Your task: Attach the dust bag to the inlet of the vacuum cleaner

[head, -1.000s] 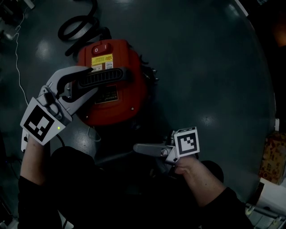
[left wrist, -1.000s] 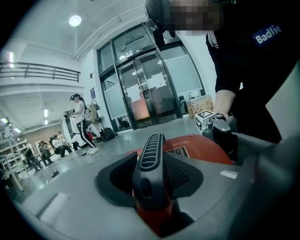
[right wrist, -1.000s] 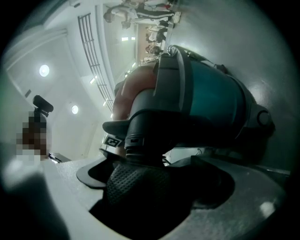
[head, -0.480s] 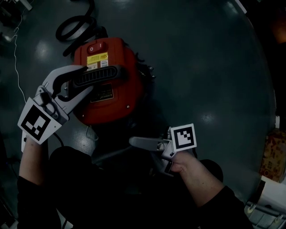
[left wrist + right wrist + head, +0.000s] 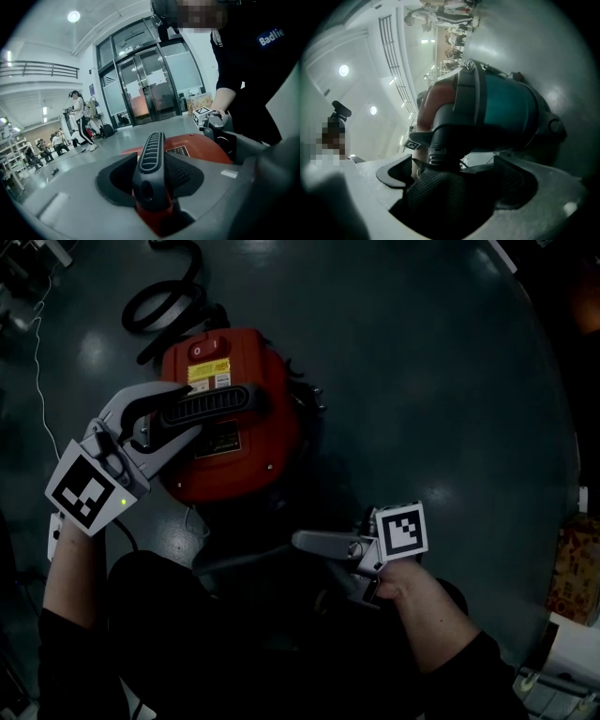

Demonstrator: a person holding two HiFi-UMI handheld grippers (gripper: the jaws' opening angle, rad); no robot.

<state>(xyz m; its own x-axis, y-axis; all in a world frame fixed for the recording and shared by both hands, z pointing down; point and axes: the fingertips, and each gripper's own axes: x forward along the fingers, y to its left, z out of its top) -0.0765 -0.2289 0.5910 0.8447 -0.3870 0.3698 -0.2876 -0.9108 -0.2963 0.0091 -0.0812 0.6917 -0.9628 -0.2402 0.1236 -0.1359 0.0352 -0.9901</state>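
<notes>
Gripping black mesh dust bag (image 5: 436, 199), right fingers (image 5: 365, 187) clamped | left fingers (image 5: 141, 397) clasp handle (image 5: 217, 404) of red vacuum (image 5: 258, 451), just opening

The left gripper (image 5: 186, 411) reaches up and to the right from the lower left of the head view, tipped a little downward, its marker cube (image 5: 86, 493) facing the camera. Its jaws bracket the vacuum's black handle (image 5: 211, 404), pads against both sides, and have just been opening slightly. The bare left forearm (image 5: 70, 582) runs back into a dark sleeve (image 5: 75, 667). The right gripper (image 5: 305, 542) lies nearly level and points left, cube (image 5: 401, 532) on top, with the right hand (image 5: 398, 579) wrapped round its grip. Its jaws are closed on the dark, mesh-textured dust bag (image 5: 436, 201).
</notes>
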